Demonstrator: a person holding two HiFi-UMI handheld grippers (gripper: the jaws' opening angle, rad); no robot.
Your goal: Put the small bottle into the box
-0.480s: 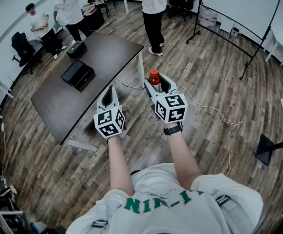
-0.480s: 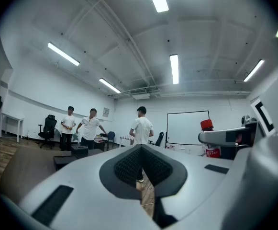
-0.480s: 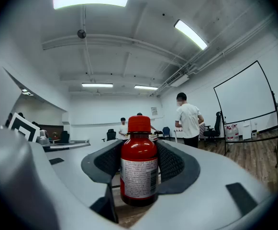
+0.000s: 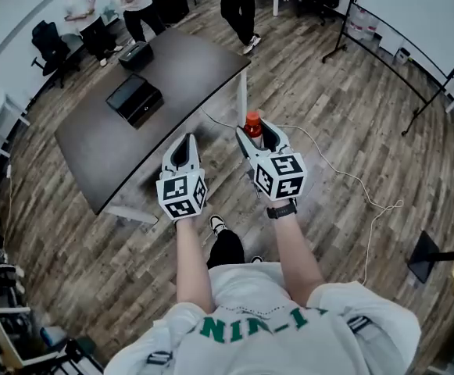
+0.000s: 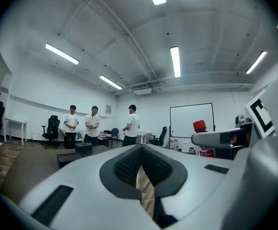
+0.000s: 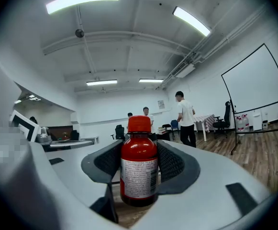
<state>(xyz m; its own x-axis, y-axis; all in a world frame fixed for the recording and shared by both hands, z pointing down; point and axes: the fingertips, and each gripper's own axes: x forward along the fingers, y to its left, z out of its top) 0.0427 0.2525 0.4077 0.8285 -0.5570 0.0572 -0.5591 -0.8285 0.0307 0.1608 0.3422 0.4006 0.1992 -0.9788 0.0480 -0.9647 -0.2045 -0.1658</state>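
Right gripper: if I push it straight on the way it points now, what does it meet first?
Probably nothing close. The right gripper, shut on the small bottle, points over the table's corner, seemingly above its top; first in line are the people far off, though depth is unclear.

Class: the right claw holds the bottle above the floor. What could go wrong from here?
The bottle sits in the right claw over floor, not the table; a slip would likely drop it. A dark case lies beyond the box on the table, so the wrong one may get it. A floor cable could trip the person.
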